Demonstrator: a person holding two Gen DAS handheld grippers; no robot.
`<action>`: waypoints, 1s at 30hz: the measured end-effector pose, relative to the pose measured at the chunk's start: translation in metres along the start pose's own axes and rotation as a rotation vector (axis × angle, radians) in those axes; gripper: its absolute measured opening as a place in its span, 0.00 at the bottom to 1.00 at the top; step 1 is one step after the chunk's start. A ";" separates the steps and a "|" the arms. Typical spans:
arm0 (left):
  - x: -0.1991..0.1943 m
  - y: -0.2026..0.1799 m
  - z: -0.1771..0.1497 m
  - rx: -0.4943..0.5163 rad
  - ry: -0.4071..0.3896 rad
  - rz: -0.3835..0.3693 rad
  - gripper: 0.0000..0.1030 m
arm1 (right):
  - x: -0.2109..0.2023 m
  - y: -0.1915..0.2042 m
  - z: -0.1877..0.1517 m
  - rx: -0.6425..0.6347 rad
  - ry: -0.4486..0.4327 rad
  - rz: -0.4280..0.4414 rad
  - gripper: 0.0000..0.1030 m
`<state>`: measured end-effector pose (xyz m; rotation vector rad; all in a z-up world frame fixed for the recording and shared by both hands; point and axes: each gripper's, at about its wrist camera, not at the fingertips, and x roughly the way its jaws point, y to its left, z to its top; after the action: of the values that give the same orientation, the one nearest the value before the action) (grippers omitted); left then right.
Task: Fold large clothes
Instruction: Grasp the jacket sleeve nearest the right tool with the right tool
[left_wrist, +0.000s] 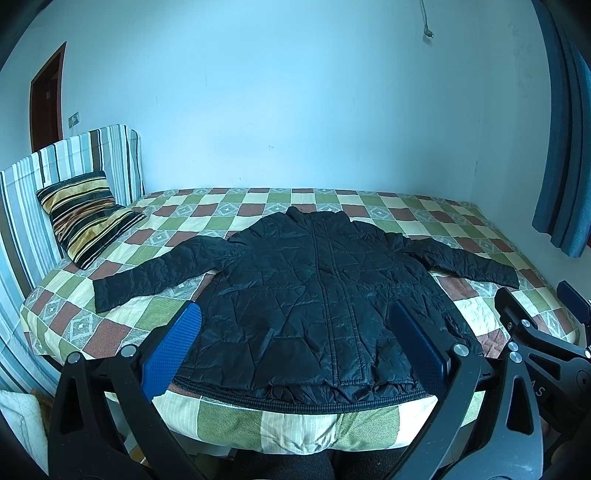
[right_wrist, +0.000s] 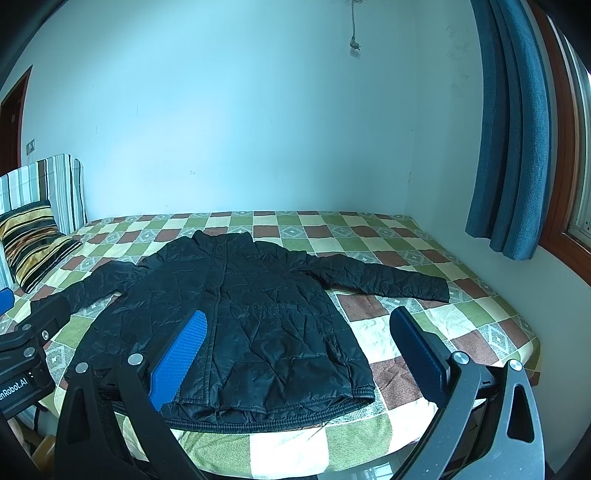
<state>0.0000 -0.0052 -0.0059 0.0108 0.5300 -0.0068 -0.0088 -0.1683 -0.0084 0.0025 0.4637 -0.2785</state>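
A black quilted jacket (left_wrist: 314, 288) lies flat, front up, on the bed, both sleeves spread out to the sides and its hem at the near edge. It also shows in the right wrist view (right_wrist: 236, 314). My left gripper (left_wrist: 295, 314) is open and empty, held above the near hem. My right gripper (right_wrist: 295, 321) is open and empty, over the jacket's right hem corner. The right gripper's body shows at the right edge of the left wrist view (left_wrist: 535, 332).
The bed has a checked green, brown and cream cover (left_wrist: 480, 310). A striped pillow (left_wrist: 85, 218) leans on the striped headboard (left_wrist: 22, 206) at the left. A blue curtain (right_wrist: 509, 147) hangs at the right by a window. A white wall runs behind.
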 end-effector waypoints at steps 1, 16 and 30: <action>0.000 -0.001 -0.001 0.000 0.002 0.000 0.98 | 0.000 0.000 0.000 0.000 0.000 -0.001 0.96; 0.050 0.010 0.001 -0.010 0.081 0.023 0.98 | 0.041 0.001 -0.002 0.002 0.069 0.006 0.96; 0.202 0.063 0.002 -0.102 0.286 0.110 0.98 | 0.209 -0.106 0.007 0.341 0.210 -0.021 0.95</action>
<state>0.1754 0.0567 -0.1059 -0.0596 0.8147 0.1314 0.1455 -0.3262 -0.0877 0.3623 0.6207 -0.3771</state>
